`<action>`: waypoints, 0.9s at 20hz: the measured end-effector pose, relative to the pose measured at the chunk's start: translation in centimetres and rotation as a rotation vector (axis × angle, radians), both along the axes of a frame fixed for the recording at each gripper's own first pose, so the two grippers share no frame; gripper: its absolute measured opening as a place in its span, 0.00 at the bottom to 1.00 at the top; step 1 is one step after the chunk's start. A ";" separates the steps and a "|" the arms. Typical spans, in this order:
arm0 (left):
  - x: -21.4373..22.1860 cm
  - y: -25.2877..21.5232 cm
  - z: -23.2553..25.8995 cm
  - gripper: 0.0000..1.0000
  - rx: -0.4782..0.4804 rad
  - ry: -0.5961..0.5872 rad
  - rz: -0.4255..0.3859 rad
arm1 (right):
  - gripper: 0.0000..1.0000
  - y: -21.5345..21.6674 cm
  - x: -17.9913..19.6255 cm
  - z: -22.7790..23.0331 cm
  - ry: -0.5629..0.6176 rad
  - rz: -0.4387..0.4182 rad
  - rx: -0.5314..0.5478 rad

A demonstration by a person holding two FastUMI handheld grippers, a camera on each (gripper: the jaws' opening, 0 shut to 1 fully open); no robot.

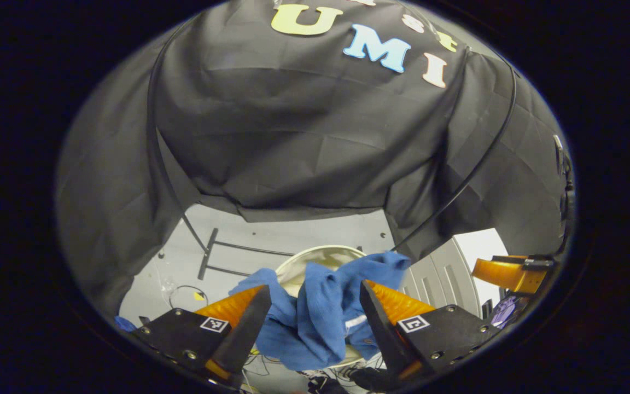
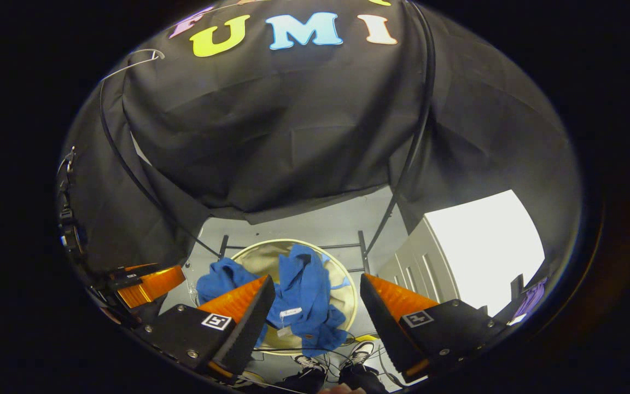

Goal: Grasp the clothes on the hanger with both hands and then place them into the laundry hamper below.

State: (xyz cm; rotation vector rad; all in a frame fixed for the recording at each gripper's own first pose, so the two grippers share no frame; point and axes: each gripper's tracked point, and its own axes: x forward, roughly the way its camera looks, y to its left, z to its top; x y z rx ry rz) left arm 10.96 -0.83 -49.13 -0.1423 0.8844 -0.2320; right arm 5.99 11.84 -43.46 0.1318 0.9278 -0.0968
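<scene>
Both grippers hang above the laundry hamper with their fingers spread wide and nothing between them. In the left gripper view, the left gripper point(image 1: 315, 306) frames a blue garment point(image 1: 315, 317) that lies bunched over the round, pale hamper point(image 1: 323, 254) below; whether the cloth brushes the fingers there cannot be told. In the right gripper view, the right gripper point(image 2: 318, 298) looks down on the same blue garment point(image 2: 301, 298), draped across the hamper's rim point(image 2: 271, 243), one fold spilling over the near-left edge, so the drop looks done but untidy.

Around it, the black legs of a clothes rack point(image 2: 402, 180) straddle the hamper on the grey floor point(image 2: 315, 227), and a bare wire hanger point(image 2: 134, 57) hangs high at the left. A person's sneakers point(image 2: 337, 358) and loose cables lie near the hamper's front edge.
</scene>
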 end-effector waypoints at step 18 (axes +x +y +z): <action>-11.9 -6.5 35.4 0.94 0.203 -0.513 0.347 | 0.96 -12.0 -3.7 25.1 -0.611 0.204 -0.015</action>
